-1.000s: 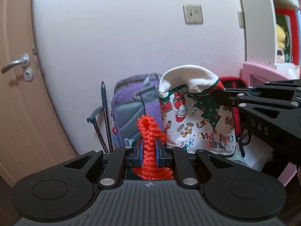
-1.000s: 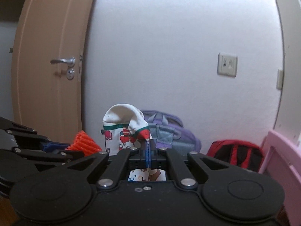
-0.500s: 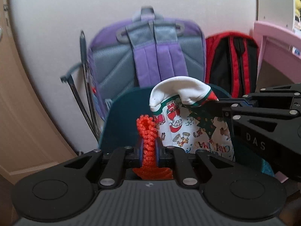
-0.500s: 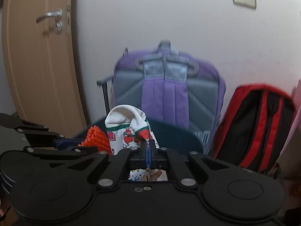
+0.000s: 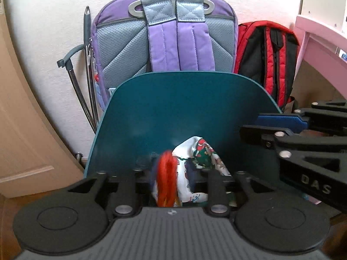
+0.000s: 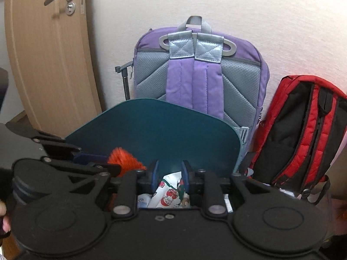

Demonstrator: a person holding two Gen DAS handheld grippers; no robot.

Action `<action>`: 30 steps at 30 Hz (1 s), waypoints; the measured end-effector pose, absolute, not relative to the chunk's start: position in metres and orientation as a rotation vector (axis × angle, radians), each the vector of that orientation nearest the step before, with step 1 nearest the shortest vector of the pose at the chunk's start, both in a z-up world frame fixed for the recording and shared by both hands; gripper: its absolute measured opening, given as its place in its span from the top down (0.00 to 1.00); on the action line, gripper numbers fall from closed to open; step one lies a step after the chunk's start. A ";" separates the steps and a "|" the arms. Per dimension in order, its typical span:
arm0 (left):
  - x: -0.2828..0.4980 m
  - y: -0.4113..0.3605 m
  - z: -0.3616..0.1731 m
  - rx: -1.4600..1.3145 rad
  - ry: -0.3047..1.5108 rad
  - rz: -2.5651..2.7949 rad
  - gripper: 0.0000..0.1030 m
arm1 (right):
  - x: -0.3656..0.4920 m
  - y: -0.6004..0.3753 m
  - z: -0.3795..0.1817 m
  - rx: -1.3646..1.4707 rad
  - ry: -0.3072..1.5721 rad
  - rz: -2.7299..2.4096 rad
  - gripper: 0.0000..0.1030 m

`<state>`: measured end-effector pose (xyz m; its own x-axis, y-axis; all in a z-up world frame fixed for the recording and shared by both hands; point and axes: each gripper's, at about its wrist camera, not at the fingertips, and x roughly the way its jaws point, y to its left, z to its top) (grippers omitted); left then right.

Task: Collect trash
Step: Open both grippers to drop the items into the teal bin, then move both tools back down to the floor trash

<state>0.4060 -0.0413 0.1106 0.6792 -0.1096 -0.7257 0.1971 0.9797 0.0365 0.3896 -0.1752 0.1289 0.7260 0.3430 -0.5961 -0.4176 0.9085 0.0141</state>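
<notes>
1. Both grippers have dropped toward the teal bin since half a second ago, and both have let go: the orange knit piece and the Christmas-print cloth were pinched then and are loose now.
2. Left wrist view: left gripper [image 5: 172, 173] has its jaws spread wide. Orange knit piece [image 5: 166, 178] sits in the gap, motion-blurred; whether it touches either finger I cannot tell.
3. Christmas-print cloth [image 5: 200, 166] lies just right of the orange piece, low against the inner wall of the teal bin [image 5: 184, 108].
4. Right gripper [image 5: 288, 138] enters from the right edge, over the bin's right rim, its blue pad showing.
5. Behind the bin: purple backpack [image 5: 171, 43] upright against the white wall [image 5: 54, 21]; red backpack [image 5: 266, 58] just beside it, to the right.
6. Right wrist view: right gripper [image 6: 169, 173] is parted a moderate way, blue pads [image 6: 154, 173] apart. The cloth [image 6: 171, 192] lies below the gap, not pinched.
7. Orange piece [image 6: 124, 160] shows to the left, beside the left gripper [image 6: 80, 162].
8. Bin's raised back wall [image 6: 156, 125] stands in front of the purple backpack [image 6: 195, 71]; red backpack [image 6: 303, 130] to the right; wooden door [image 6: 47, 54] to the left.
</notes>
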 end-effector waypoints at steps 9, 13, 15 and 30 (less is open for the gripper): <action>0.360 -0.044 0.143 0.098 0.759 -0.175 0.38 | 0.342 -0.190 0.160 -0.163 0.602 0.424 0.73; 0.330 -0.046 0.160 0.099 0.739 -0.179 0.37 | 0.311 -0.198 0.173 -0.166 0.585 0.428 0.65; 0.314 -0.047 0.169 0.097 0.742 -0.182 0.37 | 0.295 -0.201 0.178 -0.163 0.581 0.432 0.63; 0.193 -0.050 0.184 0.078 0.717 -0.208 0.19 | 0.194 -0.221 0.182 -0.141 0.590 0.489 0.55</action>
